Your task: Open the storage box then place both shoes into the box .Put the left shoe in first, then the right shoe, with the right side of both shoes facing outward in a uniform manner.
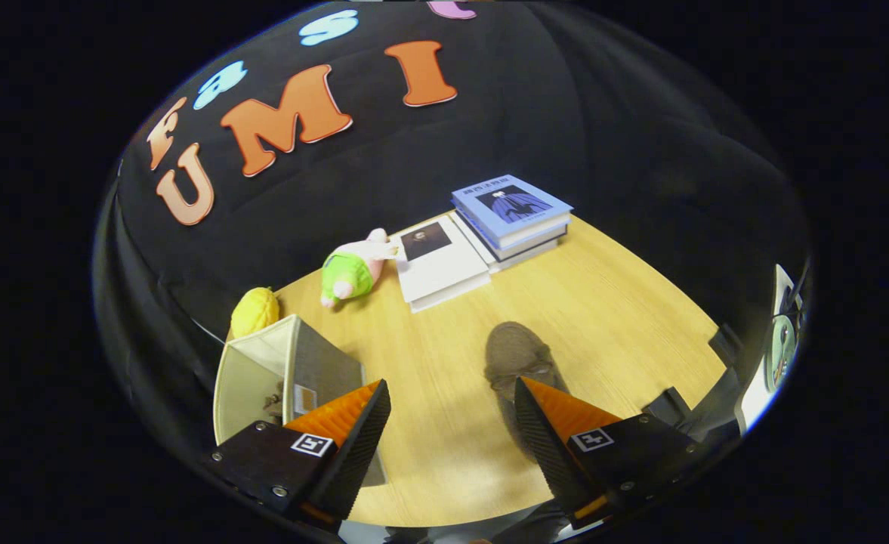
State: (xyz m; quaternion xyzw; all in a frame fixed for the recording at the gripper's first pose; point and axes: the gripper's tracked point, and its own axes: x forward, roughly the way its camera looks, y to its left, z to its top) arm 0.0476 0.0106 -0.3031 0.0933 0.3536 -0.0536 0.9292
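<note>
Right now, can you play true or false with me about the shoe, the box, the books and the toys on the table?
1. The gripper has its jaws open with nothing between them. True.
2. The brown shoe is inside the storage box. False: it lies on the wooden table, by the right jaw.
3. The blue book tops a stack. True.
4. The plush toy lies on the blue book. False: it lies on the table beside the white book.
</note>
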